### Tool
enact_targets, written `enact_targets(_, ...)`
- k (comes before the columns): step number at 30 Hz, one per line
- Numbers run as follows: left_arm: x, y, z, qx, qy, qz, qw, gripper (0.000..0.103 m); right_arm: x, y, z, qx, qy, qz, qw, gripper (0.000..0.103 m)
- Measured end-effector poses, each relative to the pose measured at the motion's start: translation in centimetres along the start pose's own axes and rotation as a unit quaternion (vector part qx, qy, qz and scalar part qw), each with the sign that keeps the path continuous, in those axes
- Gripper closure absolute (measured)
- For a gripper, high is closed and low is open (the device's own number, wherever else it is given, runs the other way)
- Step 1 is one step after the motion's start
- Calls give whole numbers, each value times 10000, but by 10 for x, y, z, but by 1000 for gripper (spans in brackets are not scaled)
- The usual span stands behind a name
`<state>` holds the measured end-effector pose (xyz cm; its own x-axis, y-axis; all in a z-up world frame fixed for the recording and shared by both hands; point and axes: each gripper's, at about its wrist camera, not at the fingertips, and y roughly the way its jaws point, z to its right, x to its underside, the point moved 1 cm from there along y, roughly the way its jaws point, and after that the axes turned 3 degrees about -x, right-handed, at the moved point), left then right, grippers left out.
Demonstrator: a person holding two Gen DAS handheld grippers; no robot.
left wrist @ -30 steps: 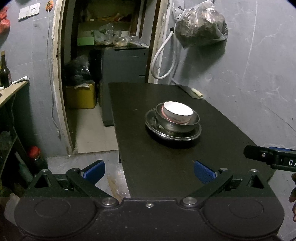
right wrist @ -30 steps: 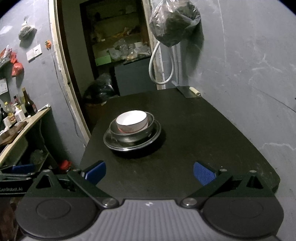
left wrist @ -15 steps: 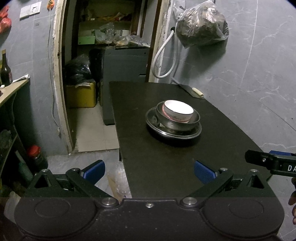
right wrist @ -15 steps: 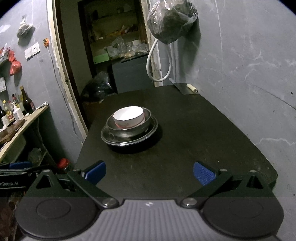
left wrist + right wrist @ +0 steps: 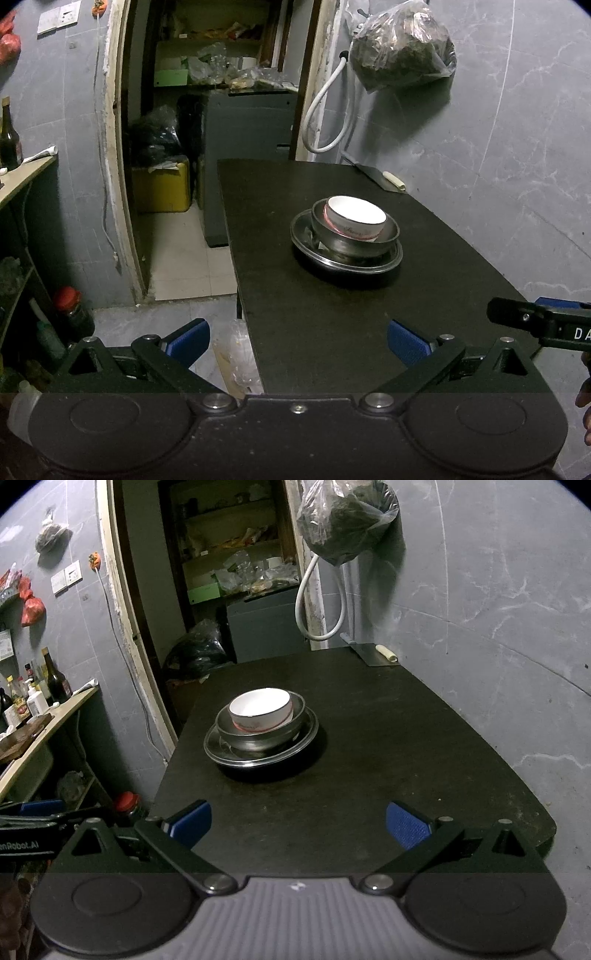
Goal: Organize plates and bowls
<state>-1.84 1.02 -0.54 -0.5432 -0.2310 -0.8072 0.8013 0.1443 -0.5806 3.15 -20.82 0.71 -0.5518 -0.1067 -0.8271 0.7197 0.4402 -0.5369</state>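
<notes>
white bowl | nested in steel bowl | on steel plate

White bowl nested upright in steel bowl, on steel plate

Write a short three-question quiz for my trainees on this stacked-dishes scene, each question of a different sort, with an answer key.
1. True or false: the white bowl sits inside the metal bowl, which rests on the metal plate.
2. Multiple choice: what lies at the far right corner of the black table? A) a cleaver with a pale handle B) a spoon C) a cup
3. Fill in: the left gripper and right gripper are both ____ and hold nothing.

Key: 1 true; 2 A, the cleaver; 3 open.
</notes>
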Motion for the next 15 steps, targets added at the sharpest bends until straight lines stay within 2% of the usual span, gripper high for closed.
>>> enact_targets(15, -3, 4, -2, 18, -8, -35, 10000, 1, -3, 6, -2, 2, -19, -17, 10000, 0)
